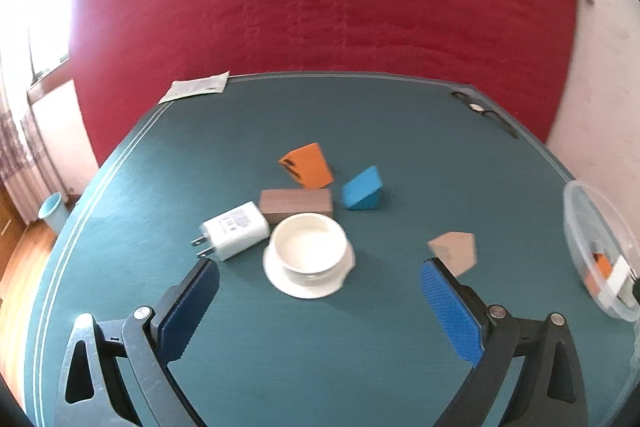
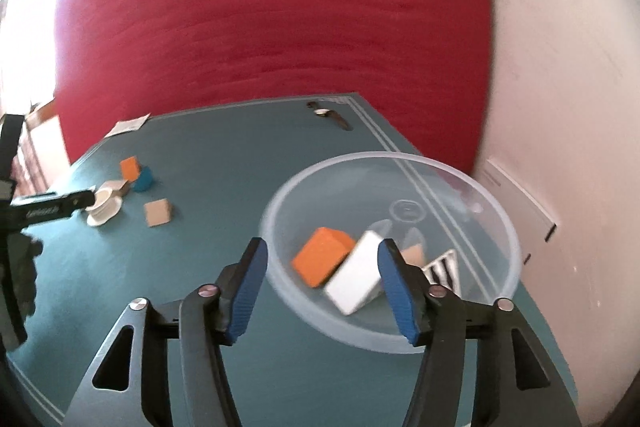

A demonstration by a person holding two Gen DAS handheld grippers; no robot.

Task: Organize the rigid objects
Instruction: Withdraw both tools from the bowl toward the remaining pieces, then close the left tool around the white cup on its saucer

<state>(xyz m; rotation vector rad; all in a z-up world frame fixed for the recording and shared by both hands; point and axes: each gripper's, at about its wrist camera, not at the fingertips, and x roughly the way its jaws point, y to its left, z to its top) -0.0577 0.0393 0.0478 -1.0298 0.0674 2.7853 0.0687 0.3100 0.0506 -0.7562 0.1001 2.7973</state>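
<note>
From the left wrist camera, the left gripper [image 1: 320,275] stands wide open above the teal table [image 1: 360,347] with nothing between its blue pads. Just ahead of it a white lid [image 1: 309,255] lies upside down. A white charger [image 1: 234,236] touches the lid on the side toward the table's left edge, and a brown block [image 1: 296,203] lies just behind the lid. An orange block [image 1: 307,165] and a blue wedge [image 1: 362,190] lie farther toward the far edge. A tan block [image 1: 456,251] sits beside the gripper's right finger. A paper [image 1: 198,87] lies at the far left corner, a wristwatch [image 1: 480,109] at the far right corner. From the right wrist camera, the right gripper [image 2: 320,285] is partly open and grips nothing; no earlier view shows its motion. It hangs over the near rim of a clear bowl [image 2: 460,171] by the table's right edge. In the bowl lie an orange cube [image 2: 322,259], a white box [image 2: 358,277], a tan piece and a black-and-white striped piece [image 2: 444,269].
</note>
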